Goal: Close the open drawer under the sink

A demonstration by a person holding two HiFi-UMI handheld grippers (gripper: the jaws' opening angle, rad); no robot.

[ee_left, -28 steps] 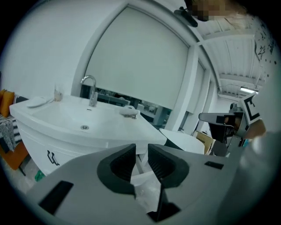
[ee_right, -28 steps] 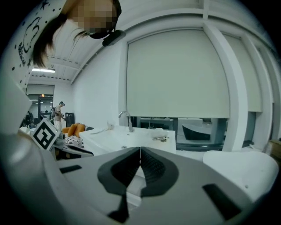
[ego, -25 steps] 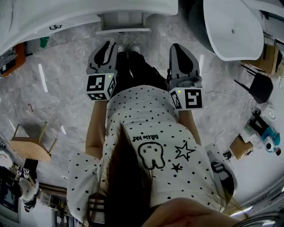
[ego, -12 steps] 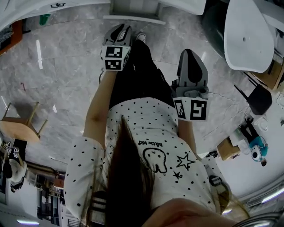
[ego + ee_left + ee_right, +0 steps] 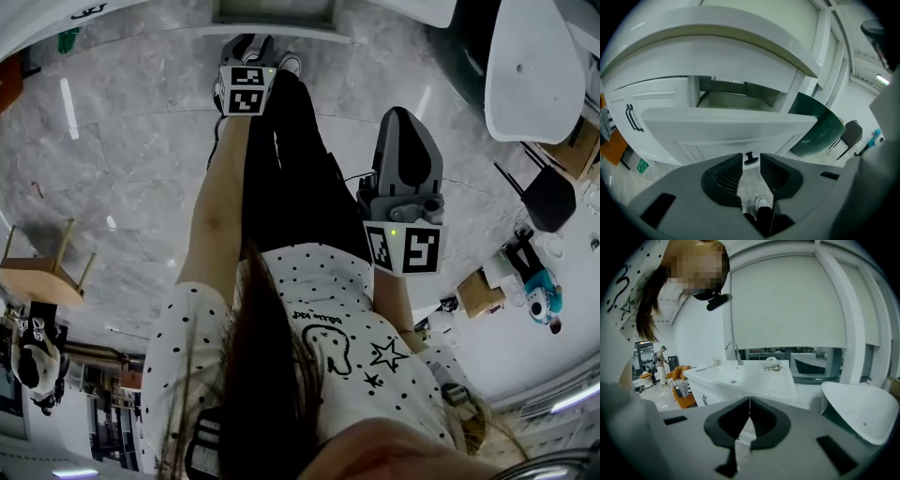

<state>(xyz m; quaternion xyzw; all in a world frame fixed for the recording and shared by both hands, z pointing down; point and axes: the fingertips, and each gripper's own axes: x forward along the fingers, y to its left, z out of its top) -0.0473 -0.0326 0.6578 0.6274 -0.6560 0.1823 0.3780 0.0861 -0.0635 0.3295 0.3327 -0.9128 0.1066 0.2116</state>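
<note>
The white drawer (image 5: 726, 125) under the sink counter (image 5: 717, 42) stands pulled out, its inside (image 5: 736, 99) showing above the front panel. A small black handle (image 5: 751, 160) sits low on that panel. My left gripper (image 5: 751, 155) points down at the panel; its jaws have just been opening and stand apart, the handle showing just beyond the tips and nothing between the pads. In the head view the left gripper (image 5: 248, 45) reaches far out to the drawer's front edge (image 5: 272, 33). My right gripper (image 5: 405, 120) hangs back beside the person's legs, shut (image 5: 749, 401) and empty.
A cabinet door with a black handle (image 5: 630, 117) is left of the drawer. A dark green tub (image 5: 813, 133) and a chair (image 5: 851, 133) stand to the right. The person's shoes (image 5: 289, 64) are just before the drawer. A wooden stool (image 5: 42, 272) stands at left.
My left gripper has dropped and gone forward from waist height to the drawer's front, and its jaws have spread. The right gripper has sunk a little.
</note>
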